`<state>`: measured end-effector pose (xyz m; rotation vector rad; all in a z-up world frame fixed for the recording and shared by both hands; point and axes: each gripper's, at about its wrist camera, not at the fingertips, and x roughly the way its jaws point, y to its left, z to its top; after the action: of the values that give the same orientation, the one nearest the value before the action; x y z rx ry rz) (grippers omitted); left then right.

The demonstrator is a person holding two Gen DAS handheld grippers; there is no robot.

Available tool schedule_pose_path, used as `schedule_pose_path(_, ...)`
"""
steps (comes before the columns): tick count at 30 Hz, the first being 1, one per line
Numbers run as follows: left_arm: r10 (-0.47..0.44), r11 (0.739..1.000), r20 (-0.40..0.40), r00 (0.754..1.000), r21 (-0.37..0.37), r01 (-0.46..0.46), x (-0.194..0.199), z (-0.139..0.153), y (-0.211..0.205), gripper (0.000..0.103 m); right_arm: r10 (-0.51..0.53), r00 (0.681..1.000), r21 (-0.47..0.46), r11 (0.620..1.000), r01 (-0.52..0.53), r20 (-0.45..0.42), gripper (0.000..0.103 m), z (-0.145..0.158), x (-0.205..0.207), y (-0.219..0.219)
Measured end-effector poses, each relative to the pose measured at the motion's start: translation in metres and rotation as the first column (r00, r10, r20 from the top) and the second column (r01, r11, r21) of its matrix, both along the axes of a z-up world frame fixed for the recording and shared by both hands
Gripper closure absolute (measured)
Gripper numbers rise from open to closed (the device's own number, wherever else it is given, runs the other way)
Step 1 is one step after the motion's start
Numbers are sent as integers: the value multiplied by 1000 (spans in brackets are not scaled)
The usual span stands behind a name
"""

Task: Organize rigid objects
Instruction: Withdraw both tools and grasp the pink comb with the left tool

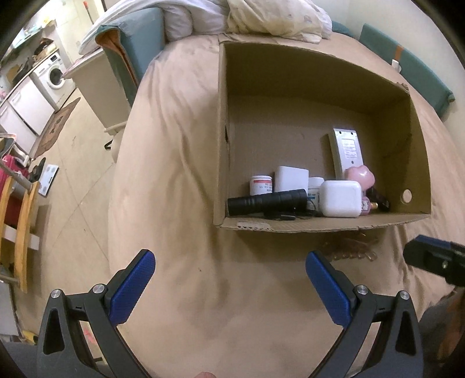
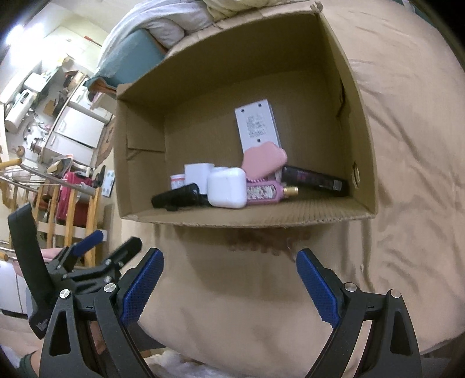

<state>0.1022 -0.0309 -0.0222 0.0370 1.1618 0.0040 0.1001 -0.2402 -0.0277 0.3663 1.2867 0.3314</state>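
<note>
Tan bedsheet (image 1: pixel 180 162) over bed, teal headboard (image 1: pixel 139 43) and white pillows (image 1: pixel 189 17) behind. Beige tiled floor (image 1: pixel 78 174) at left. Washing machine (image 1: pixel 55 75) beside white cabinets (image 1: pixel 23 104). Wooden rack (image 1: pixel 20 221) near red suitcase (image 1: pixel 8 177).

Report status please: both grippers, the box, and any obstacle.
Left gripper open, empty. Right gripper open, empty. Box on bed, items piled at its near wall. Nothing between grippers and box.

A tan-sheeted bed (image 1: pixel 180 151) carries an open cardboard box (image 1: pixel 412 139) and pillows (image 1: pixel 276 17).
</note>
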Motion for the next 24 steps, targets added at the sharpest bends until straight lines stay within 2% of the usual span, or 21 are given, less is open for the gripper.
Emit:
schedule_pose_path(4,15,999,-26,1000,-41,-16,3,-6,2,0,-20,999,-14,1000,20,-32,4,-9,-1,-3)
schedule_pose_path(11,-13,999,-39,999,-32,12,2,-11,-6,0,-61,996,-30,998,59,-61,4,-21,2,-11)
schedule_pose_path(16,-16,1000,-57,998,-7,16,3,-18,-8,0,-138,986,2,990,139,-94,4,-27,5,-29)
schedule_pose_path(20,-72,997,-124,990,13,74,0,-36,-22,0,-254,949,30,964,264,-185,4,-45,7,-56)
schedule_pose_path(24,-159,987,-169,973,0,162,-3,-50,-45,0,-298,935,33,950,310,-192,4,-47,7,-68)
